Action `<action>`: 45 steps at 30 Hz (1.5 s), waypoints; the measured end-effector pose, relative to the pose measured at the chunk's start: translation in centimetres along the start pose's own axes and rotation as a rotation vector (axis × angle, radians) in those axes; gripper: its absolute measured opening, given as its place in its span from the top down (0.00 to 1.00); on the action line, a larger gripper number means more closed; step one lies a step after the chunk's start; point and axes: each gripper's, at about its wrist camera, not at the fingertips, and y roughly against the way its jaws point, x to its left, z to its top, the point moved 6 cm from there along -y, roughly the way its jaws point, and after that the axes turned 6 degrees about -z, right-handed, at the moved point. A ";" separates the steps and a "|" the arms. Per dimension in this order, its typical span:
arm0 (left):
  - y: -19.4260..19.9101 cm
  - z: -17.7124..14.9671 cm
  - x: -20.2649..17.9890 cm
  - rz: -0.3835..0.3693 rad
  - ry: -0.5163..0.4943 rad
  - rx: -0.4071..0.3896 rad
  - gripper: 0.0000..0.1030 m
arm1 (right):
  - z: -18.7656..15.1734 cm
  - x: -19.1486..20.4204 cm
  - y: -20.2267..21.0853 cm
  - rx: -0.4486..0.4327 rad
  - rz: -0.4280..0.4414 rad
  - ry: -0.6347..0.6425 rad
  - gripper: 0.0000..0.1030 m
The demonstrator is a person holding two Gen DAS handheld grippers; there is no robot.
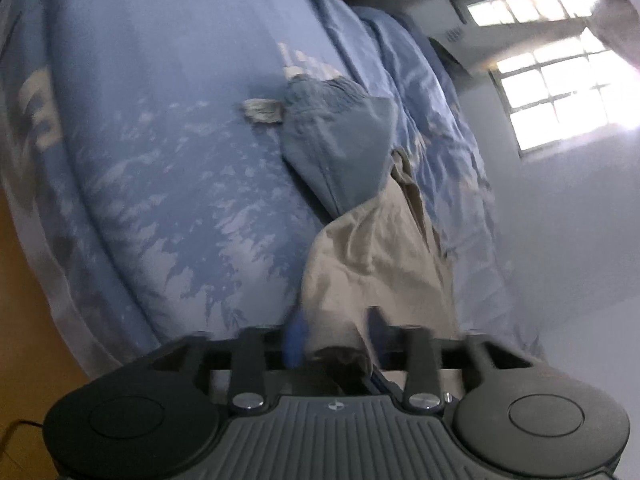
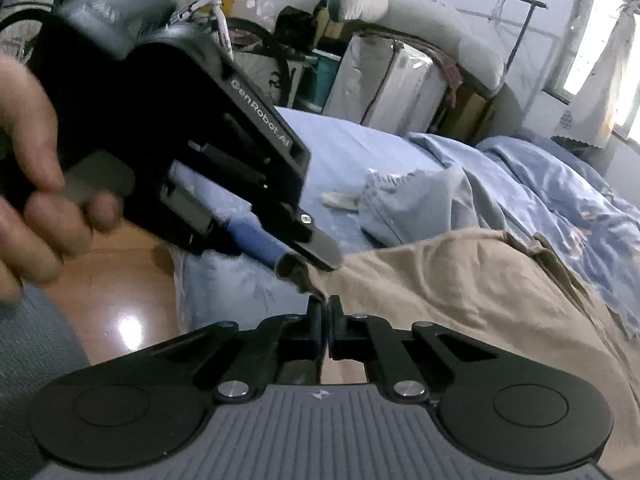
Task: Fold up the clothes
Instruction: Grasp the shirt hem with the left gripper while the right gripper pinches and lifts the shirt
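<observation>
Tan pants (image 2: 460, 292): lie on the bed, near its edge by the floor; the corner by the floor is pinched up.
Left gripper (image 1: 334, 334): blue fingers on both sides of a tan fold; can't tell if they squeeze it.
Right gripper (image 2: 325, 312): clenched tight, pinching the pants edge, just beside the left one.
Blue garment (image 2: 416, 208): crumpled, w/ one end touching the far end of the pants.
Small pale cloth (image 2: 340, 199): beside the blue one.
Bed (image 1: 160, 168): big free patch of blue sheet next to the pants.
Quilt (image 2: 560, 184): bunched on the window side.
Wood floor (image 2: 120, 300): open beside the bed edge.
Hand (image 2: 36, 184): holds the left gripper.
</observation>
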 end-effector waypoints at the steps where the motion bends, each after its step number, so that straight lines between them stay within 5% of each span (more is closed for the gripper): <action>1: -0.1 -0.1 0.2 -0.007 0.024 -0.008 0.55 | 0.1 -0.1 0.0 0.001 0.003 -0.006 0.97; 11: -0.9 -0.3 0.3 -0.035 0.091 -0.041 0.56 | 1.1 -0.5 0.2 -0.001 0.011 -0.008 0.97; 13: -0.9 -0.1 0.2 -0.034 0.092 -0.044 0.85 | 1.0 -0.5 0.3 0.002 0.008 -0.015 0.97; 16: -1.2 0.0 0.2 -0.014 0.073 -0.014 0.96 | 0.6 -0.7 0.7 -0.001 -0.004 -0.038 0.97; 20: -0.8 0.4 -0.2 0.009 0.039 -0.014 0.97 | -0.1 -0.7 1.3 0.003 -0.051 -0.040 0.90; 23: -0.1 0.9 -0.7 0.006 0.022 -0.023 0.97 | -0.9 -0.6 1.6 0.012 -0.094 -0.033 0.73; 35: 0.7 2.1 -4.0 -0.022 -0.050 -0.012 0.98 | -4.9 -1.2 2.4 0.047 -0.308 0.083 0.72; 45: 1.0 3.0 -5.4 -0.021 -0.072 -0.053 0.98 | -13.0 -7.1 7.1 0.239 -0.443 0.043 0.72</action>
